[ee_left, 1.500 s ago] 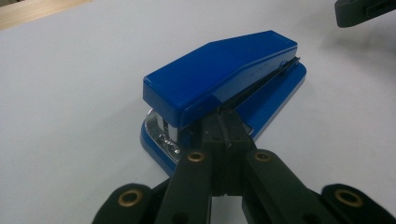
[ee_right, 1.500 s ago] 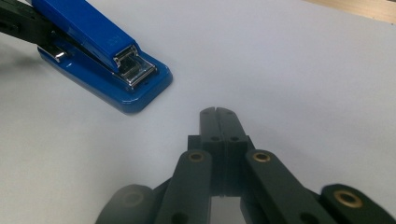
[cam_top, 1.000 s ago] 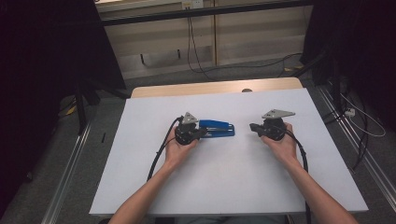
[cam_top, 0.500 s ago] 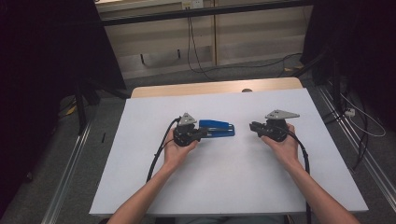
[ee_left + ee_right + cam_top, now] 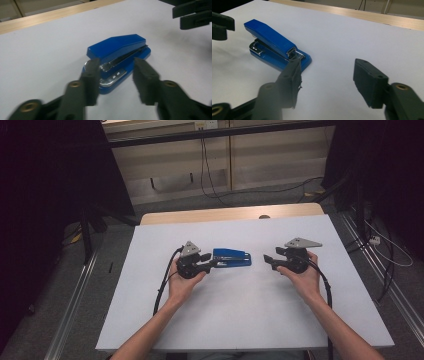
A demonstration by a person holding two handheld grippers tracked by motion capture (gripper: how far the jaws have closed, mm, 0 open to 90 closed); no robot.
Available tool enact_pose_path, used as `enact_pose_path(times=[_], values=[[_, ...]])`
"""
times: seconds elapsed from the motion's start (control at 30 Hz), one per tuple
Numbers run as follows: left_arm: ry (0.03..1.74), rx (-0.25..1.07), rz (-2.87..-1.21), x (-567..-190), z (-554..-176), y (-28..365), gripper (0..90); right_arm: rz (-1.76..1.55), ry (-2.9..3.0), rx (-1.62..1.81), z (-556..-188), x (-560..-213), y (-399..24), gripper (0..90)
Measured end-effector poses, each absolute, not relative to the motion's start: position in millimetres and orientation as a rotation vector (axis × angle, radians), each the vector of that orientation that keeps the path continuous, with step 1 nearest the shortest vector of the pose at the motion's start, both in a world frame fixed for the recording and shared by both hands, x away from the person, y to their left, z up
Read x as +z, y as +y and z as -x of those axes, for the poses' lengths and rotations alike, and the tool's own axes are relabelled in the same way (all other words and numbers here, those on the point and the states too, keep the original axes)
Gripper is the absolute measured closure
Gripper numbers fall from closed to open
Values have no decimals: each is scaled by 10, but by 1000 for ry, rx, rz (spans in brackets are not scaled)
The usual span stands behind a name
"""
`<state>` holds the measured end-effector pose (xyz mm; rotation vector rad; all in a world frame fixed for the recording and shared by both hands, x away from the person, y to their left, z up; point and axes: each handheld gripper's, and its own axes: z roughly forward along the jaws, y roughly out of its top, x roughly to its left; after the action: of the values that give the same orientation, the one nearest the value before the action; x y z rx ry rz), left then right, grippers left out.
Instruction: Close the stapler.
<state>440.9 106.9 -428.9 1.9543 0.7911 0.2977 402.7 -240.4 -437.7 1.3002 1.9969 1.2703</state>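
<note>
A blue stapler (image 5: 231,257) lies flat on the white-covered bench (image 5: 240,320), near its middle, between the two hands. Lying on its broad base, lengthwise from one hand toward the other, it offers a narrow end to each side. The left hand-held gripper (image 5: 115,72) sits right at the stapler's hinge end, its jaws having just been opening; in the left gripper view they stand apart on either side of that end, and I cannot tell if one pad brushes it. The right hand-held gripper (image 5: 327,82) waits just short of the nose end, its jaws likewise having just been opening, with nothing between them. The stapler has a glossy, hard plastic shell with a sloped, wedge-shaped top, and a bright metal magazine shows between top and base. The gripper pads are matte black blocks, squared off. The bench's far edge (image 5: 225,215) is pale wood.
</note>
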Motion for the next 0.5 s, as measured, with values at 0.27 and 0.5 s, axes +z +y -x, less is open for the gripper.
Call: enact_pose_path(times=[0.27,0.5], values=[[835,378,-2009,-4297,-4416,1157,184,-1324,1990,1282,-3971,-4338,-2369,120],[825,393,-1971,-4267,-4338,1254,52,-1277,1916,1317,-3845,-4265,-2357,67]])
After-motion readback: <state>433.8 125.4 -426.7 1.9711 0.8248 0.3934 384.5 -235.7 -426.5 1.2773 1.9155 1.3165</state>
